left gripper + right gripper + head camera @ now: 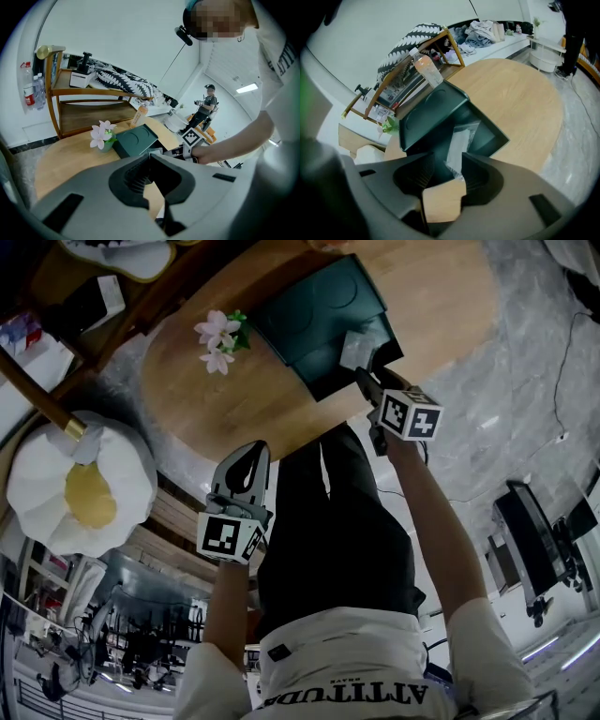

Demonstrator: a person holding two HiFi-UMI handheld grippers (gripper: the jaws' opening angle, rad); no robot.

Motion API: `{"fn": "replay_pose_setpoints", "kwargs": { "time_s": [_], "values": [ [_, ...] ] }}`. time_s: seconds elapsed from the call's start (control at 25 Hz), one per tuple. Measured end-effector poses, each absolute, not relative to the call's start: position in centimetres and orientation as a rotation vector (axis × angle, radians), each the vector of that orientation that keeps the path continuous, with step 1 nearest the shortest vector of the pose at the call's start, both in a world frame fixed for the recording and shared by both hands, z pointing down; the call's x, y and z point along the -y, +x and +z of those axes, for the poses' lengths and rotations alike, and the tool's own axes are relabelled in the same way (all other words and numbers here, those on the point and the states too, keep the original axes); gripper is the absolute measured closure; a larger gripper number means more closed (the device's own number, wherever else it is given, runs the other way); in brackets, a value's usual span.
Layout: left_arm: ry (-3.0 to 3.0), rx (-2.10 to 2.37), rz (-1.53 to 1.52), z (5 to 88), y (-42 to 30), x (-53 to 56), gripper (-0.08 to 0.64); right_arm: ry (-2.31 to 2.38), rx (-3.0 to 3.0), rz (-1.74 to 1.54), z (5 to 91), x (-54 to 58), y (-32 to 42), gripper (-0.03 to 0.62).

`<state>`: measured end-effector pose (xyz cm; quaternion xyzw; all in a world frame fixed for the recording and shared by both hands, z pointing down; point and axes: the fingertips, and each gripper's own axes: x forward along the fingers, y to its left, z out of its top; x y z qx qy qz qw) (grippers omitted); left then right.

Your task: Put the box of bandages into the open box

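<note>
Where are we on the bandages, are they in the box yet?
Looks nearly done: the bandage box lies inside the open box. In hand: nothing. The right gripper has its jaws apart over it, not pressing it; the left gripper is shut and empty. Left: probably just pulling the right gripper clear.

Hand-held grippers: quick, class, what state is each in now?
Left hand-held gripper: closed, empty.
Right hand-held gripper: open, empty; bandage box lies in the open box.

Head view looks steeply down on the table (281,413); both low gripper views share the open box (436,112)
</note>
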<state>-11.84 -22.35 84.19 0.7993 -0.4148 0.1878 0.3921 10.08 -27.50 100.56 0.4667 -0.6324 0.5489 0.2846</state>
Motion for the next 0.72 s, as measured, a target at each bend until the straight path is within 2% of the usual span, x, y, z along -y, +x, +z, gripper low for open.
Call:
{"fn": "replay_pose_setpoints", "kwargs": {
  "time_s": [0.48,0.72],
  "values": [
    [2.084,1.075,0.461,81.1,-11.1,21.6,0.538,1.158,1.74,1.487,99.0,26.0,9.8,0.399],
    [2.116,1.074,0.472,77.5,-11.1,20.9,0.538,1.18,1.764,1.44,93.9,25.2,10.6,0.4]
  ]
}}
